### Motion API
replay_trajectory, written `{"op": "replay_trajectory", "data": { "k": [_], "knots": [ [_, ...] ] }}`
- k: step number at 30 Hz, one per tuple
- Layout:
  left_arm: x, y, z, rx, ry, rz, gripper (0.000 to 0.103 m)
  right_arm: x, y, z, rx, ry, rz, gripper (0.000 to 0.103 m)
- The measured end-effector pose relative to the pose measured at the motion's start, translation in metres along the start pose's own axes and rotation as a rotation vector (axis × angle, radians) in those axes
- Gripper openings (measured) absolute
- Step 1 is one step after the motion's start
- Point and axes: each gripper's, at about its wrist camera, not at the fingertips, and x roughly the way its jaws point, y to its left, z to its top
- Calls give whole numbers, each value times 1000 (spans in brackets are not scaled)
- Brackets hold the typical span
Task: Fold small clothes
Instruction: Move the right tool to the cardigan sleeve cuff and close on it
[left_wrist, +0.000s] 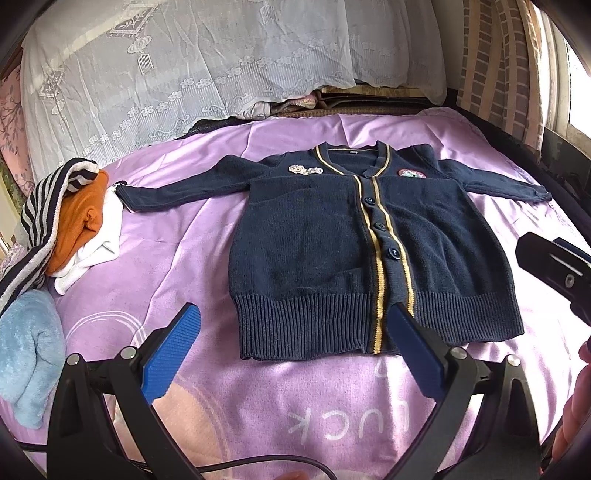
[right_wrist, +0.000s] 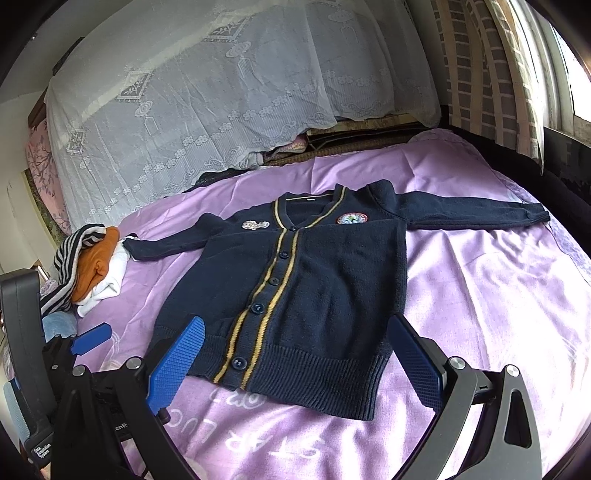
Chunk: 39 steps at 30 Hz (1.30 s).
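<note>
**Cardigan flat, both grippers spread**

A navy cardigan (left_wrist: 332, 240) lies flat and buttoned, sleeves out, mid-frame on the purple bedspread (left_wrist: 177, 221). The left gripper (left_wrist: 293, 354) and right gripper (right_wrist: 295, 363) hover at lower frame over its hem, fingers wide apart, holding nothing. Folded clothes (left_wrist: 74, 221) are piled at left.

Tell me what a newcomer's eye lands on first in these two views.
First the navy cardigan, spread flat and buttoned in the middle of the purple bedsheet, both sleeves stretched out sideways and gold stripes running down its front. Next the heap of clothes off the end of one sleeve: striped, orange and white pieces, with a light blue one nearer the camera. Both the left gripper and the right gripper hang open over the hem.
</note>
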Motion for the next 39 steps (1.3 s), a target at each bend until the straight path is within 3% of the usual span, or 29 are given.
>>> {"op": "replay_trajectory", "data": {
  "k": [6, 17, 23, 27, 28, 31, 39],
  "knots": [
    [24, 7, 9, 14, 25, 17, 99, 21, -26, 12, -5, 16, -86, 100],
    [107, 41, 91, -8, 76, 67, 98, 96, -132, 78, 124, 96, -275, 100],
    [166, 55, 115, -68, 171, 19, 98, 133, -190, 85, 341, 135, -217, 100],
    [200, 59, 105, -93, 235, -6, 99, 149, -208, 67, 417, 164, -186, 100],
    [210, 62, 98, -114, 256, -32, 99, 149, -209, 63, 408, 136, -175, 100],
    [211, 74, 93, -173, 233, -101, 99, 146, -205, 56, 381, 77, -164, 100],
    [207, 73, 87, -161, 216, -102, 99, 126, -231, 50, 497, -7, 3, 100]
  ]
}}
